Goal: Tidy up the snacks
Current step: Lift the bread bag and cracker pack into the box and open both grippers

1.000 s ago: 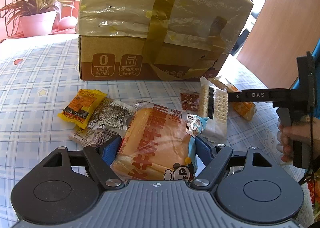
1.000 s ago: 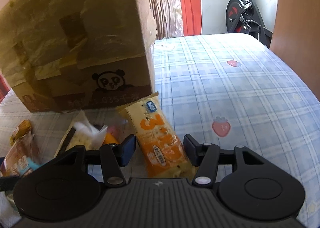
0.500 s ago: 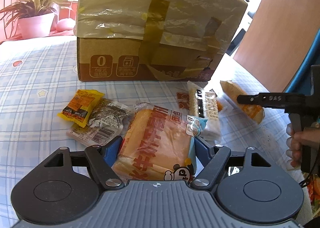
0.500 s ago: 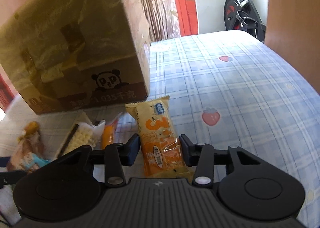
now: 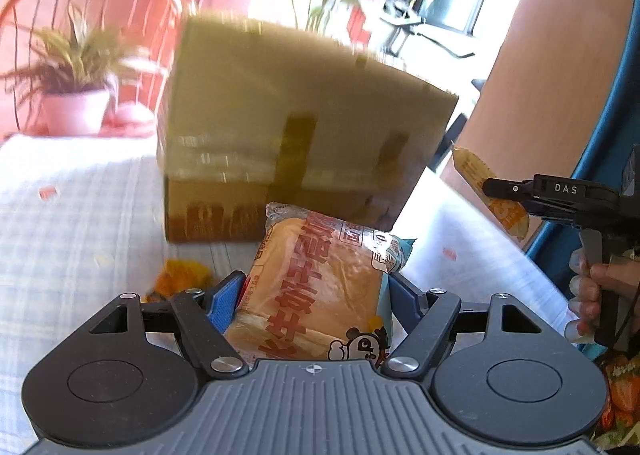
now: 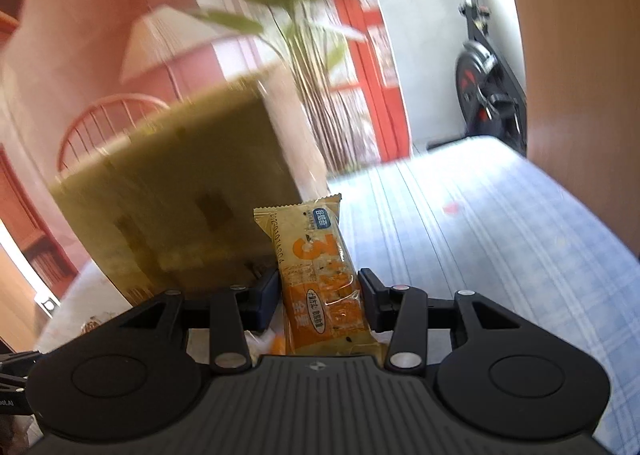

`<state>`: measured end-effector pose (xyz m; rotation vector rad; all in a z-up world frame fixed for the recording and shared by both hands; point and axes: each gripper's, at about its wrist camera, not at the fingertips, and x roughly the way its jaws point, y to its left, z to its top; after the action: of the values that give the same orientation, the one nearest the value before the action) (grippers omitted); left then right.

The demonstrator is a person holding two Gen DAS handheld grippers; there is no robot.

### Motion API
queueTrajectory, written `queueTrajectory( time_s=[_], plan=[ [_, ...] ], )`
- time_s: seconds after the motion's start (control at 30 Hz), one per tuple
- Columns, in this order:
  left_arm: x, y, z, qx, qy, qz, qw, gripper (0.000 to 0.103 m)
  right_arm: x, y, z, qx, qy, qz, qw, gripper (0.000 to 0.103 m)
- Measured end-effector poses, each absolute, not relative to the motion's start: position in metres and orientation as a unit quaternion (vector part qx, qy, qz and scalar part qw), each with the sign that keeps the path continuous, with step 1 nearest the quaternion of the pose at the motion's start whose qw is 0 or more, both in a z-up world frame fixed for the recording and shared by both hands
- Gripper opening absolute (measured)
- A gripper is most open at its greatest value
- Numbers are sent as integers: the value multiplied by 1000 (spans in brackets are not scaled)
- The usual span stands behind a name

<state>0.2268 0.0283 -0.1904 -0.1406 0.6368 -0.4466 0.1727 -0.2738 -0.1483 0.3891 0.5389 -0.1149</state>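
1. Left gripper point(image 5: 316, 295) fingers are clamping the orange-printed plastic bread packet point(image 5: 320, 295), lifted above the plaid-clothed bench point(image 5: 80, 223), near the brown taped cardboard box point(image 5: 288, 135).
2. Right gripper point(image 6: 318, 295) fingers are pinching the slim orange-and-yellow snack bar wrapper point(image 6: 320, 275) beside the box's edge.

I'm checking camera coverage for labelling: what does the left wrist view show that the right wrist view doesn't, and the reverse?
Only the left wrist view shows the left claw shut on the bread packet, a potted plant, a yellow snack packet on the table, and the person's hand on the right tool.

Only the right wrist view shows an exercise bike and a lampshade.

Both show the cardboard box, the checked tablecloth, and the right claw shut on the orange snack bar.
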Motion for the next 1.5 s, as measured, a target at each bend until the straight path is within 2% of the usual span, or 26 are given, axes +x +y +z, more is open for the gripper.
queueTrajectory(
  time_s=[0.33,0.73,1.1,1.5],
  plan=[
    [233,40,-122,-84,219,-225,946,78,177,-260,-84,176,180,-14,968,45],
    [271,20,-68,-65,156,-231,958,78,209,-258,-51,151,153,13,977,45],
    [374,-4,-47,-97,190,-205,955,78,277,-267,-37,131,144,30,981,45],
    [438,-29,-76,-72,259,-187,945,78,370,-277,-60,120,188,7,975,45]
  ],
)
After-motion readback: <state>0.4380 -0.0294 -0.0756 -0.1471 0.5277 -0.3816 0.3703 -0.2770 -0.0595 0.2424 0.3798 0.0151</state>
